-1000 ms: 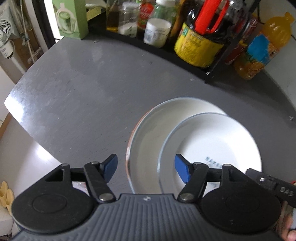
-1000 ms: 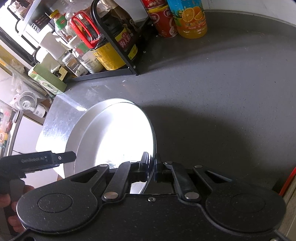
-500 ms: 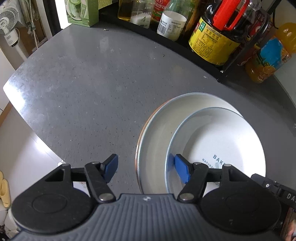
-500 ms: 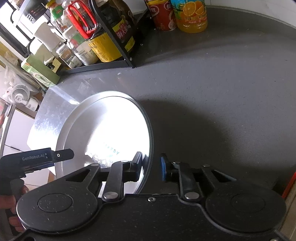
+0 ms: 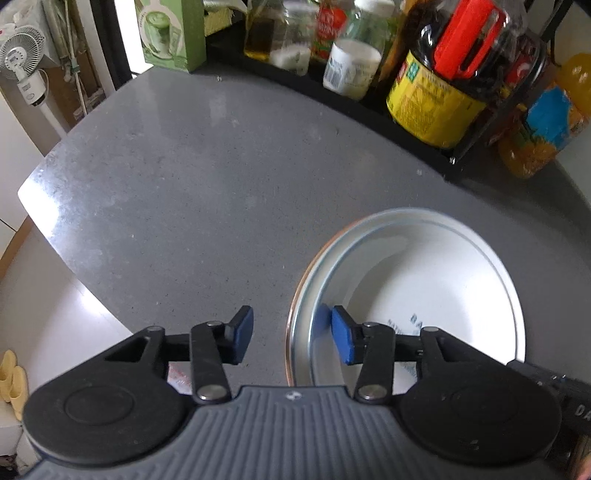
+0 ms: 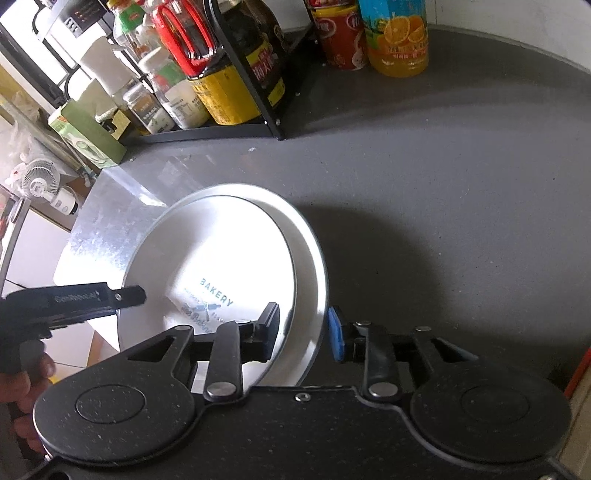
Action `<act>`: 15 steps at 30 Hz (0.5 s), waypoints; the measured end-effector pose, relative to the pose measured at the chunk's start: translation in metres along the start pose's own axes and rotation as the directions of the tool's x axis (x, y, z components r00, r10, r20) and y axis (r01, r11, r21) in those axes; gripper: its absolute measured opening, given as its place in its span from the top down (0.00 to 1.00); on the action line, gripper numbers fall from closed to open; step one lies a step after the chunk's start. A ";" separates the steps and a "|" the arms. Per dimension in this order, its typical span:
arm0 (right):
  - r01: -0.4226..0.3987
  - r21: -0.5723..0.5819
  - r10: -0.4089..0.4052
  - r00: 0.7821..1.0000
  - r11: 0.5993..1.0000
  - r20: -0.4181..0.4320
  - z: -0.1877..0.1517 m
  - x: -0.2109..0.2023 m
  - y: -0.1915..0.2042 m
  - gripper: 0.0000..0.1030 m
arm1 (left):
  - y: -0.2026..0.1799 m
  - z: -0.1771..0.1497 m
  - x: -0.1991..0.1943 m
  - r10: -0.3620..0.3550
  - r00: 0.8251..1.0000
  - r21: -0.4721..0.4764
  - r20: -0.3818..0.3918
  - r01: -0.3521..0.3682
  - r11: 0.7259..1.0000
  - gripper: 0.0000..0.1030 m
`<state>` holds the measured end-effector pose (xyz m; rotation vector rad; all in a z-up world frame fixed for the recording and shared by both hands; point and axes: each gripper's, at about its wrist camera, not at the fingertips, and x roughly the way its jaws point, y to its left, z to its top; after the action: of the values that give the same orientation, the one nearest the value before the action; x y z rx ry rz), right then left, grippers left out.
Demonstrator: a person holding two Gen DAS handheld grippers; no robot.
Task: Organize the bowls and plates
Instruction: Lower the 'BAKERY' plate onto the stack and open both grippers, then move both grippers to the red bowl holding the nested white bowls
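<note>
grey counter, plates, rack, btls

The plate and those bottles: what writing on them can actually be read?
"BAKERY": printed in blue on the smaller white plate; the lines beneath it are too blurred to read.
Bottle labels on the black rack: characters too small to read.
Orange juice bottle: small print unreadable.

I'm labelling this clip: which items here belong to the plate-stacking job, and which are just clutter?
Job:
- smaller plate, printed BAKERY
- larger plate beneath it
- left hand-held gripper
- right hand-held gripper

Clutter:
- black rack with bottles
- orange juice bottle
- green box
</note>
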<state>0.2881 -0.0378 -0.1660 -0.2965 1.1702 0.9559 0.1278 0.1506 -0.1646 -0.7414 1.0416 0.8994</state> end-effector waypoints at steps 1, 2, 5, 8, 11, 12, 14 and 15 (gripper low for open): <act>-0.001 0.001 0.001 1.000 1.000 0.007 0.000 -0.003 0.000 0.68 | 0.000 0.000 0.001 0.002 1.000 0.003 -0.015 -0.002 1.000 0.55; -0.001 0.002 0.001 1.000 1.000 0.014 0.001 -0.006 0.001 0.65 | 0.000 0.000 0.001 0.004 1.000 0.007 -0.023 -0.004 1.000 0.55; -0.010 0.011 0.009 0.999 1.000 0.037 0.002 -0.014 0.003 0.54 | -0.002 -0.002 -0.004 -0.009 1.000 0.017 -0.022 0.009 1.000 0.52; -0.010 0.013 0.009 0.998 1.000 0.056 0.002 -0.021 0.006 0.49 | -0.008 -0.003 -0.010 -0.020 0.999 0.030 -0.032 0.021 0.999 0.46; -0.004 0.017 0.002 0.997 1.000 0.076 0.000 -0.028 0.008 0.42 | -0.014 -0.004 -0.017 -0.010 1.000 0.047 -0.021 0.011 0.999 0.40; -0.001 0.019 -0.001 0.996 1.000 0.085 -0.001 -0.032 0.009 0.41 | -0.015 -0.004 -0.020 -0.013 1.000 0.052 -0.013 0.014 0.999 0.38; 0.000 0.026 -0.003 0.995 1.000 0.102 -0.003 -0.038 0.008 0.35 | -0.018 -0.005 -0.026 -0.033 0.999 0.063 -0.005 0.033 0.997 0.36; 0.002 0.031 -0.005 0.994 1.000 0.112 -0.004 -0.041 0.008 0.34 | -0.019 -0.006 -0.028 -0.042 0.999 0.068 -0.005 0.042 0.997 0.35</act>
<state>0.2763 -0.0555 -0.1298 -0.2170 1.0803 0.9390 0.1364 0.1298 -0.1380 -0.7053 1.0507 0.8228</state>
